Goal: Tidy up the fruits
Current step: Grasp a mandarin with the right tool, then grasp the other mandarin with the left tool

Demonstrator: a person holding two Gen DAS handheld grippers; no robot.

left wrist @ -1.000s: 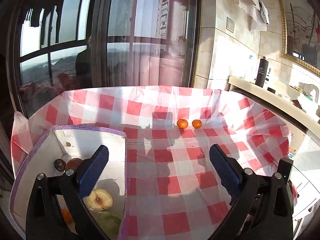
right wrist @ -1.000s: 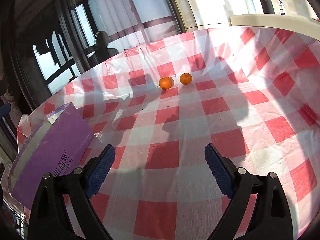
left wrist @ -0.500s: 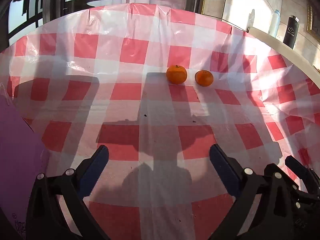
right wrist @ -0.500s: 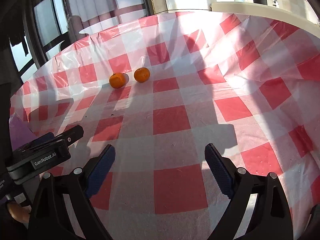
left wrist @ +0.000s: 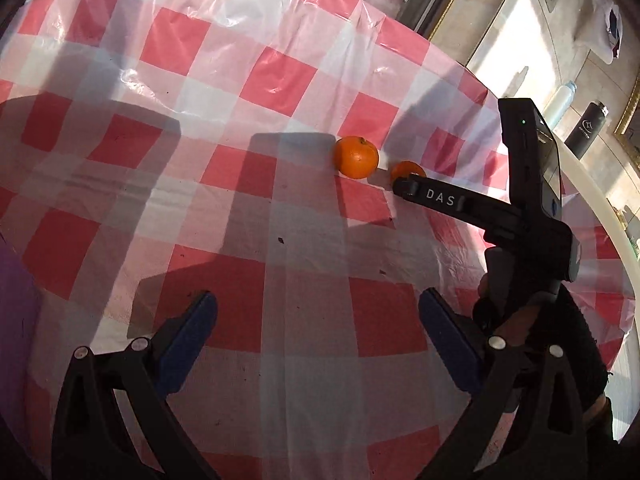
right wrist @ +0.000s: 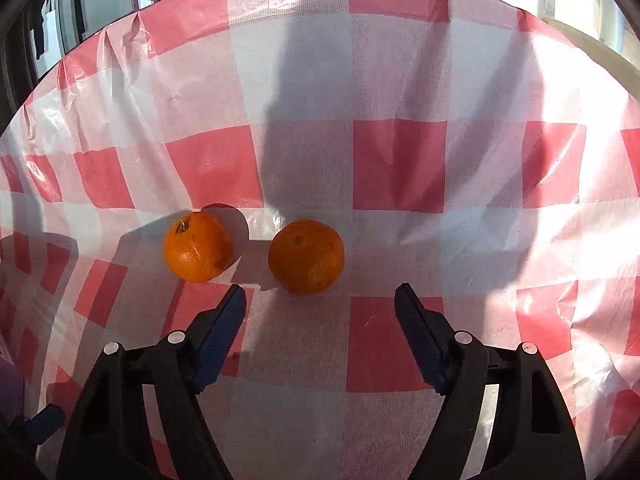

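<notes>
Two oranges [right wrist: 198,252] [right wrist: 306,256], two bottles [left wrist: 588,130] [left wrist: 560,104], two grippers [left wrist: 318,334] [right wrist: 320,332], one tabletop [left wrist: 280,240].

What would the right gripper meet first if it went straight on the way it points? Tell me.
Most likely the nearer orange, which sits just beyond the right gripper and roughly in line with the gap between its closing jaws. The other orange lies off to the side. Depth is uncertain.

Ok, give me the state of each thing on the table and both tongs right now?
Left orange: resting on the tablecloth, stem end up, untouched.
Right orange: resting on the tablecloth, just beyond the right tongs' tips, not gripped.
Right tongs: closing, nothing between the pads yet.
Left tongs: open, empty, short of both oranges.
Tablecloth: spread out, wrinkled.
</notes>
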